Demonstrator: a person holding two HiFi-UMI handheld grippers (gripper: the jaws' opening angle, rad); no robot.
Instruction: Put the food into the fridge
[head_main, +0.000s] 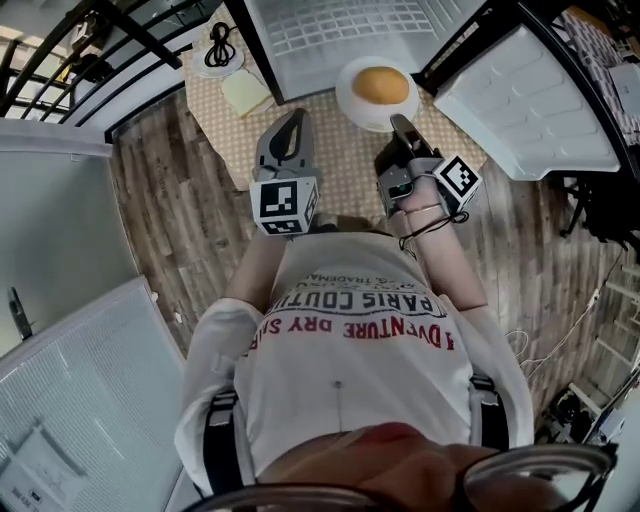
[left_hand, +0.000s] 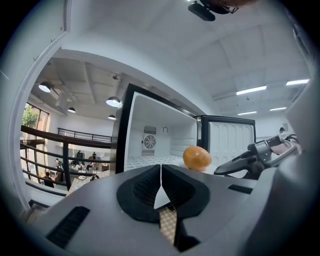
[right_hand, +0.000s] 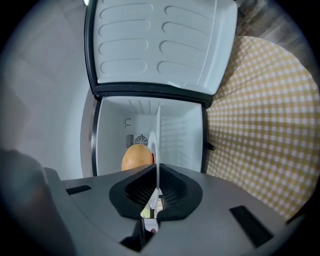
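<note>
Pinching shut with the right gripper (head_main: 400, 125) on the rim of a round white plate (head_main: 352, 105), with the left gripper (head_main: 293, 118) closed on nothing just beside it. Carrying a rounded golden-orange piece of food (head_main: 381, 85) on that plate, over the yellow checked tablecloth (head_main: 340, 165), at the mouth of the open white fridge (head_main: 340, 30), not yet inside, beside its open door (head_main: 530, 90).

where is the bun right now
Head view, top centre: the bun sits on the white plate, whose rim the right gripper clamps, in front of the open fridge.
</note>
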